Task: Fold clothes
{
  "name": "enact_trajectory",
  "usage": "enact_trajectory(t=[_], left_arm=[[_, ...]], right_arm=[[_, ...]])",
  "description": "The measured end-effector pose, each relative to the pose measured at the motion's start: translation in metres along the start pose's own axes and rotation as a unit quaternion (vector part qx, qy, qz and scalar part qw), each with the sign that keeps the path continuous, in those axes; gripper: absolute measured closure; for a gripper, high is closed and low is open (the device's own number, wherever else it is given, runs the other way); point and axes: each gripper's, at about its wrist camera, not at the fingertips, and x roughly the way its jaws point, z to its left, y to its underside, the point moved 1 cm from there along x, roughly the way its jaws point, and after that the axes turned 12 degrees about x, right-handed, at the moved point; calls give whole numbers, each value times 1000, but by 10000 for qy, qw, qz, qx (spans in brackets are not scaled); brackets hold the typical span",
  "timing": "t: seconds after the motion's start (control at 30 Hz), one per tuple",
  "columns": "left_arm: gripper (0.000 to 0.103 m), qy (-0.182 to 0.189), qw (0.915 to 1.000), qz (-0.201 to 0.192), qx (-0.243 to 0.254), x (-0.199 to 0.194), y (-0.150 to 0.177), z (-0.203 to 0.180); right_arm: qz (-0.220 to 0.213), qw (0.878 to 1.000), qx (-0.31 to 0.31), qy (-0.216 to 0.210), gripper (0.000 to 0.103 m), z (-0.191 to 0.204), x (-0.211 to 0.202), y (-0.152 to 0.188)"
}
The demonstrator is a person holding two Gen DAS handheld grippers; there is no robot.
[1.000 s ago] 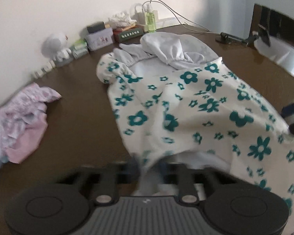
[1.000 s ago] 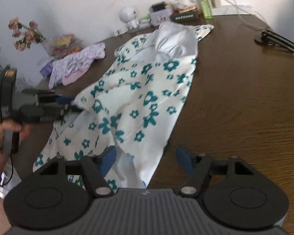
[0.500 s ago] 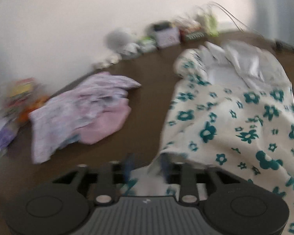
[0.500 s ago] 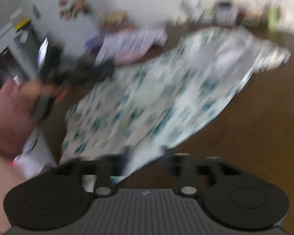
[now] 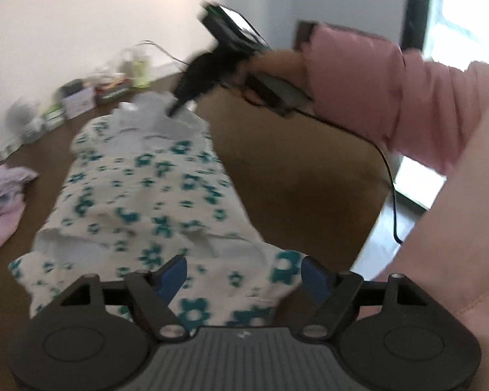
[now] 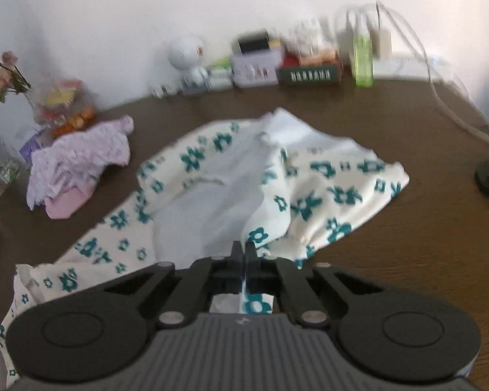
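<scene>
Floral garment (image 6: 309,192), spread lengthwise across the brown surface (image 6: 423,244): right gripper (image 6: 244,254) jaws pinching its far white-lined end, left gripper (image 5: 241,277) jaws opening over the near hem; risk: unpinned hem drags, fold bunches crooked.

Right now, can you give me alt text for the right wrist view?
The right tongs are shut on the white floral garment, which is spread across the brown table. A pink clothes pile lies left; boxes and a green bottle line the wall.

Soft daylight, motion blur, fisheye-warped dark corners
</scene>
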Motion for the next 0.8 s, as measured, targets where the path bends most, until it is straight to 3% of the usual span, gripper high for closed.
enact_trajectory(t=[0.13,0.17,0.23,0.3,0.47,0.67,0.77,0.8], left_arm=[[32,-67,9992,295,272,26,0,-15],[39,-150,9986,404,300,32,2,-17],[82,-286,9972,676,162,45,6,-14],[93,-390,9962,759,-176,47,14,-2],[96,-1023,9899,498,-841,11,38,28],[96,-1670,9742,485,-1438,-29,71,60],[93,-1673,9707,450,-1665,-35,78,63],[91,-1670,9703,433,-1697,-35,77,62]], right_arm=[[-377,9987,255,-241,103,-7,-34,-6],[-463,9980,335,-283,103,-10,-41,-8],[-636,9966,418,-318,103,-15,-58,-10],[-792,9953,451,-334,103,-21,-76,-10],[-783,9954,470,-293,103,-38,-132,19],[75,9999,81,5,101,-39,-158,103],[-292,9989,-352,37,79,-33,-175,122],[-459,9968,-648,29,58,-27,-181,127]])
